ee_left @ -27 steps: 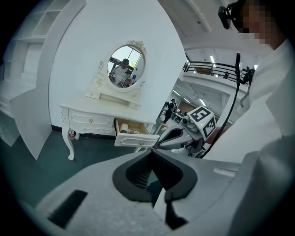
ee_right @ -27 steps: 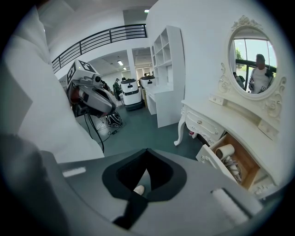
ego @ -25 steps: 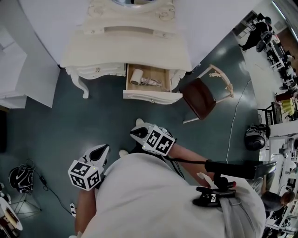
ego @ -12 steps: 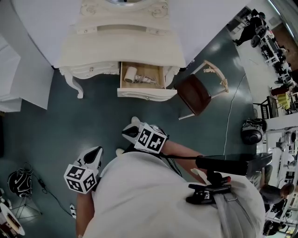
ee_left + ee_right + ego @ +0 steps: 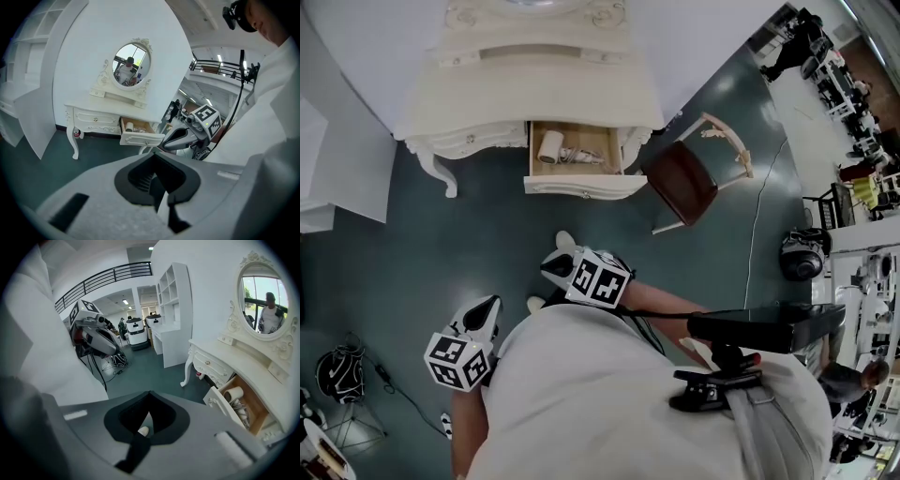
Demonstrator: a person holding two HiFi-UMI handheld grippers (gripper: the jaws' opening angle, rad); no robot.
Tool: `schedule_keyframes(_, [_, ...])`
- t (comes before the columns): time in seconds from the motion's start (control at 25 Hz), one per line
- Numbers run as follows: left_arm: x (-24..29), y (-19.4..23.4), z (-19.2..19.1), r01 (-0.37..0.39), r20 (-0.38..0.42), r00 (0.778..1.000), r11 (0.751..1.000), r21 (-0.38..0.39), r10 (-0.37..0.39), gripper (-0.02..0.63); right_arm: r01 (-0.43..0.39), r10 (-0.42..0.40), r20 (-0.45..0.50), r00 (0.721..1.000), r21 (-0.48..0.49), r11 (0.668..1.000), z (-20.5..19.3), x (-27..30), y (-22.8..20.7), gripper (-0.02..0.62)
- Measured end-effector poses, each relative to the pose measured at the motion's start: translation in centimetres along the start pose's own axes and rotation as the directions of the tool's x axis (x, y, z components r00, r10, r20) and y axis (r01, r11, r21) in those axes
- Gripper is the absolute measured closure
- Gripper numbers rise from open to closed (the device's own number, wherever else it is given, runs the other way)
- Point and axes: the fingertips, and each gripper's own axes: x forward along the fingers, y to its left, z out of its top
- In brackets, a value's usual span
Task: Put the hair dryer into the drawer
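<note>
The hair dryer (image 5: pixel 550 147) lies with its cord (image 5: pixel 584 156) in the open drawer (image 5: pixel 581 185) of the desk (image 5: pixel 534 94), upper centre; likely rigid, smooth, light, best gripped at the handle. Left tongs (image 5: pixel 490 307) and right tongs (image 5: pixel 553 265), lower left, are closed, empty

The grey-and-white left tool (image 5: pixel 490 306), topped by its marker cube, hung low beside the person's left hip, jaws closed together on nothing, angled forward and down. The matching right tool (image 5: pixel 548 266) pointed downward ahead of the torso, jaws likewise pressed together, bare forearm (image 5: pixel 675 306) trailing behind.
</note>
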Motion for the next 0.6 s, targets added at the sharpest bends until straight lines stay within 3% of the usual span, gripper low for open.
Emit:
schedule_keyframes(0.16, [0.9,0.1,0.8,0.001,-0.014,1.000,1.000,0.002,-0.001,0.603,0.000,0.000,0.003,1.000,0.003,1.000,-0.1,-0.3,-1.1,0.595])
schedule_keyframes(0.6, [8.6,0.7,6.4,0.026,-0.060,0.998,0.999,0.025,-0.024,0.603,0.017,-0.017,-0.004,1.000,0.054,0.998,-2.7,-2.4,-9.7,0.595])
